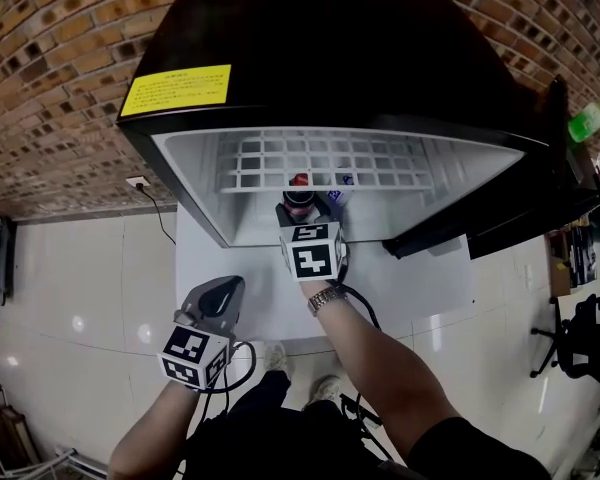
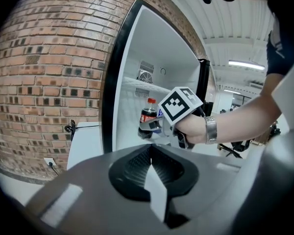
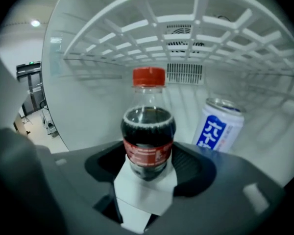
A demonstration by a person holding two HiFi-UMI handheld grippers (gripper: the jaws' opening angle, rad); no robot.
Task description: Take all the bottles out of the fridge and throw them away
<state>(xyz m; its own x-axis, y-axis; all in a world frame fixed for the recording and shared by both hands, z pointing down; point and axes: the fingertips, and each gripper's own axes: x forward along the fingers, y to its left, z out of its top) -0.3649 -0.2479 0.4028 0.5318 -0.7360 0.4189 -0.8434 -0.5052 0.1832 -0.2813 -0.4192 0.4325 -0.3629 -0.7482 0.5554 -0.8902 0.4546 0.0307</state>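
Note:
A cola bottle (image 3: 148, 131) with a red cap and red label stands upright on the floor of the open black fridge (image 1: 190, 183), under the white wire shelf (image 3: 186, 28). My right gripper (image 3: 147, 173) reaches into the fridge, its jaws on either side of the bottle's lower body, wide apart, with no firm press visible. The left gripper view shows the bottle (image 2: 148, 115) with the right gripper (image 2: 150, 126) around it. My left gripper (image 1: 216, 294) hangs outside and below the fridge opening, open and empty.
A blue-and-white can (image 3: 218, 129) stands just right of the bottle inside the fridge. The fridge door (image 1: 540, 198) is swung open to the right, with a green bottle (image 1: 587, 121) beyond it. A brick wall (image 1: 50, 88) runs behind, and an office chair (image 1: 580, 338) stands at the right.

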